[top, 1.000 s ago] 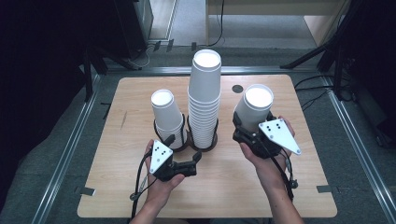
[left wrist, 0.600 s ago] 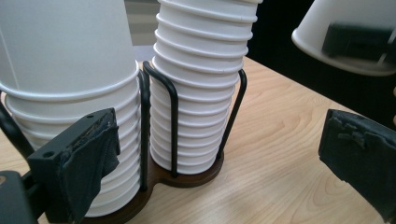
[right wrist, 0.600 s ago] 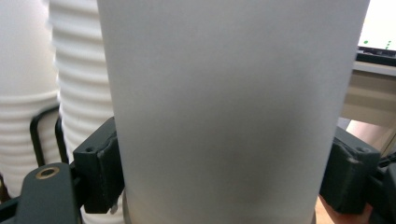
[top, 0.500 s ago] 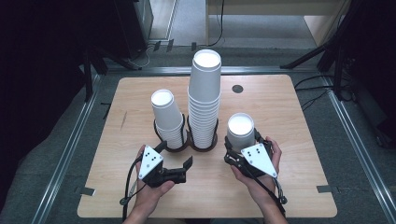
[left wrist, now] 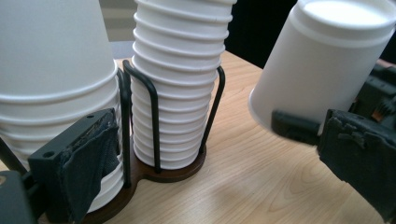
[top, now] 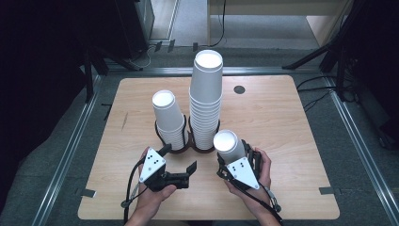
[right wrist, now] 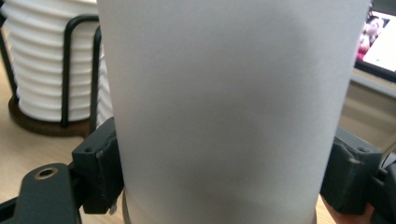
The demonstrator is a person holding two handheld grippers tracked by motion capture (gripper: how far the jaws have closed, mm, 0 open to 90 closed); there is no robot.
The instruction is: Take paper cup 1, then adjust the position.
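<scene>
— White paper, is that what your right claw has?

— Yes. My right gripper (top: 234, 159) is clenched on a single white paper cup (top: 228, 146), upside down, its closed base facing up. In the right gripper view my two black pads (right wrist: 100, 170) press on the cup's wall from either side, down near its rim. The jaws have just eased a little wider, yet the cup sits firmly between them.

— Where is that cup in the scene?

— Near the front edge, right of centre, just right of the black wire holder (top: 188, 141) and close above the wooden table (top: 291, 122). I cannot tell whether its rim touches the wood. It leans slightly in the left gripper view.

— And your left claw?

— My left gripper (top: 179, 162) is released, its jaws spread wide with nothing between them. It hovers near the front, left of centre, pointing toward the holder. In its own view one pad (left wrist: 91, 163) sits just beside the short stack (top: 168, 117); whether it touches the cups I cannot tell.

— What stands farther out?

— The holder has two rings on a dark base. The left ring holds the short stack of inverted cups, the right ring the tall stack (top: 206, 101), which rises well above its neighbour. Farther off, a small dark disc (top: 239, 89) lies in the tabletop toward the far edge, right of the tall stack.
</scene>
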